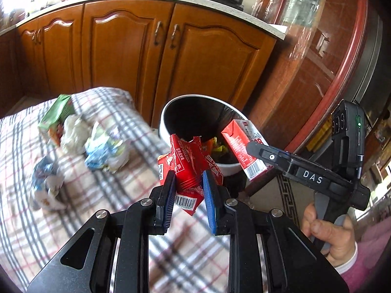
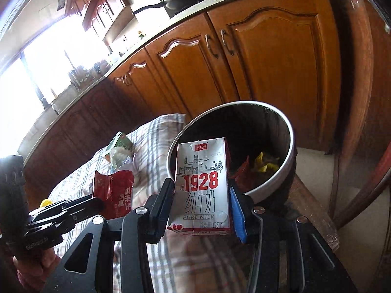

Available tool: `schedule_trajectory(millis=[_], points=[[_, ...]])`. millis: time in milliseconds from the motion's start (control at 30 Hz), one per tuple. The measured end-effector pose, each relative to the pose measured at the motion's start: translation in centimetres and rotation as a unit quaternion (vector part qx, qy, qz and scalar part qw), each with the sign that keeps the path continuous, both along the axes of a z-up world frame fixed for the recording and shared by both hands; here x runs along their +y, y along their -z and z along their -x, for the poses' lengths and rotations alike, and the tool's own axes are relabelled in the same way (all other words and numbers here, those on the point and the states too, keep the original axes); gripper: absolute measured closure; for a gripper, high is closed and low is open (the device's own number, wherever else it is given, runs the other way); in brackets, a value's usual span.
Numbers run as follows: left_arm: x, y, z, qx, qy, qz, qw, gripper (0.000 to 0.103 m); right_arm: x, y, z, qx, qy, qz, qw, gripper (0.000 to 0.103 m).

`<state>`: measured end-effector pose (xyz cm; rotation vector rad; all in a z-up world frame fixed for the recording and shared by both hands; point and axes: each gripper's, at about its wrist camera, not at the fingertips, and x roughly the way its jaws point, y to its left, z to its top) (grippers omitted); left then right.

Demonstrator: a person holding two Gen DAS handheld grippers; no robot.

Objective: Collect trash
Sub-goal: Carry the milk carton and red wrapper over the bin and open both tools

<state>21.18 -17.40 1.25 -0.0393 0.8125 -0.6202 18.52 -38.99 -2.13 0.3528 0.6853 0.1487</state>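
Observation:
My left gripper [image 1: 189,188] is shut on a torn red snack wrapper [image 1: 193,166], held up just before the white-rimmed trash bin [image 1: 166,112]. In the right wrist view the same wrapper [image 2: 114,190] shows at the left. My right gripper [image 2: 202,207] is shut on a small white and red milk carton [image 2: 202,185], upright in front of the bin [image 2: 290,131]. From the left wrist view the carton [image 1: 242,146] hangs over the bin's right rim. The bin holds yellow and red scraps [image 2: 264,163].
A green box [image 1: 57,114] and several crumpled wrappers [image 1: 105,146] lie on the plaid cloth [image 1: 122,190] to the left. Wooden cabinets [image 1: 136,56] stand behind the bin. A glass-fronted cupboard [image 1: 325,56] rises at the right. A hand [image 1: 330,236] holds the right gripper's handle.

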Motion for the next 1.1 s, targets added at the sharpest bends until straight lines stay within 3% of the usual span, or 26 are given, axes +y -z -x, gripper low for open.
schedule_trajectory(millis=[400, 967, 1100], points=[[-3.9, -0.5, -3.9, 0.003, 0.011, -0.006, 0.9999, 0.082, -2.3, -0.2, -3.0, 0.001, 0.016, 0.009, 1.000, 0.059], [-7.7, 1.2, -7.8, 0.021, 0.019, -0.029, 0.9992, 0.082, -3.9, 1.1, -6.6, 0.023, 0.020, 0.020, 0.999, 0.058], [-8.1, 1.5, -8.4, 0.031, 0.017, -0.028, 0.9990, 0.072, -4.1, 1.3, -7.2, 0.027, 0.017, 0.016, 0.999, 0.058]])
